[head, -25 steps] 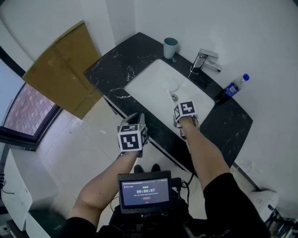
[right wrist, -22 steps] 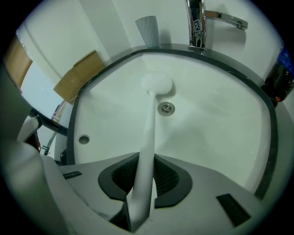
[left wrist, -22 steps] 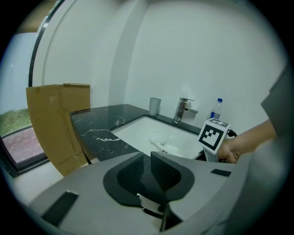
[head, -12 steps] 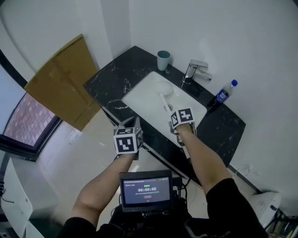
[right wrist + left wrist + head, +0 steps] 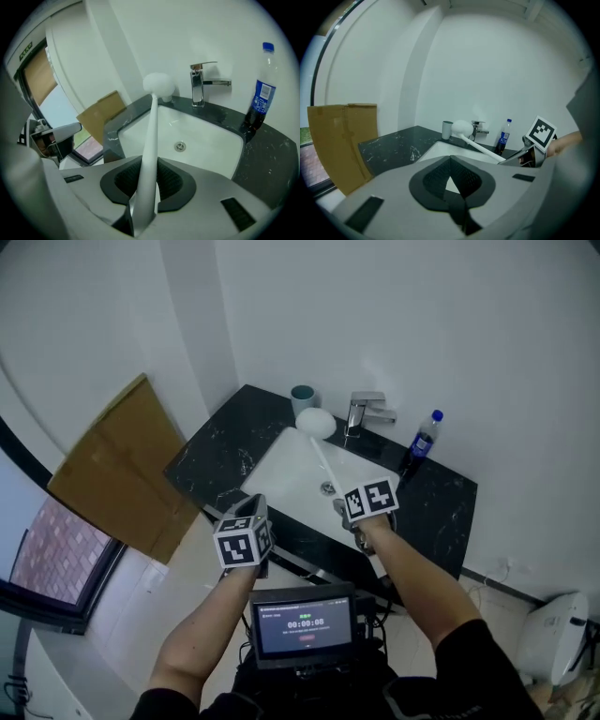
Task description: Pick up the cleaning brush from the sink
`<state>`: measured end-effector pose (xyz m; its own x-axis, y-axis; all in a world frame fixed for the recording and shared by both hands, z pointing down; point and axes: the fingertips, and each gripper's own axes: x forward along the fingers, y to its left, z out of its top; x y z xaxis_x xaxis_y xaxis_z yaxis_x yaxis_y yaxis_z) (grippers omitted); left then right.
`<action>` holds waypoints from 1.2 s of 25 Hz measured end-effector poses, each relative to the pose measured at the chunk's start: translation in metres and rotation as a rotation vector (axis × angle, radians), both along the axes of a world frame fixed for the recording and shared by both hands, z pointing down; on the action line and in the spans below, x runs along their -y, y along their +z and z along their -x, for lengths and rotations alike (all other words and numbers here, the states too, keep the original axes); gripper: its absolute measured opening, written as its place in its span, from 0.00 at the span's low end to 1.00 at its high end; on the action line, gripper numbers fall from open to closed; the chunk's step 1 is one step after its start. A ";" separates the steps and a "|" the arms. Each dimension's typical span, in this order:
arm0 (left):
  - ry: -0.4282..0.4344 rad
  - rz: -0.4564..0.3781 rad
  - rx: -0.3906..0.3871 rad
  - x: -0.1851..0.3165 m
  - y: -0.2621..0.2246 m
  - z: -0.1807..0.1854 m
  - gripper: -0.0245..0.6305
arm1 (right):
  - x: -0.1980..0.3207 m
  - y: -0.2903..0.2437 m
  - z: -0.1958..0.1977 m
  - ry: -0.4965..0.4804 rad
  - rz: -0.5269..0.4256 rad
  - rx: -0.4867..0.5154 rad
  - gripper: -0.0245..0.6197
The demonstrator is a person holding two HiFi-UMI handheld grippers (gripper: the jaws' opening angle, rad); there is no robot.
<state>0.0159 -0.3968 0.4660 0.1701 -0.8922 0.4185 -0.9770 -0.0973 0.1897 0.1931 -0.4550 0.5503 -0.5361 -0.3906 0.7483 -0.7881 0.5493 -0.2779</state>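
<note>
Since the earlier frame both grippers have risen away from the sink (image 5: 277, 476). The cleaning brush (image 5: 151, 123), then low in the basin, is now lifted clear of it. The right gripper (image 5: 144, 185) clamps the white handle between its jaws. From there the handle runs forward and upward, and the round head stands well ahead, near the cup (image 5: 302, 395) and faucet (image 5: 362, 412). The right forearm is extended, with the tool pitched downward. The left gripper (image 5: 450, 180), off to the other's left, has its jaws together and empty. The handle's rear end is hidden within the right jaws, and the head's bristles are indistinct.
</note>
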 end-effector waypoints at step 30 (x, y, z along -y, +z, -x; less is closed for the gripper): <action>0.391 -0.109 -0.056 -0.144 -0.039 0.147 0.04 | -0.234 -0.151 0.142 0.374 -0.626 0.143 0.12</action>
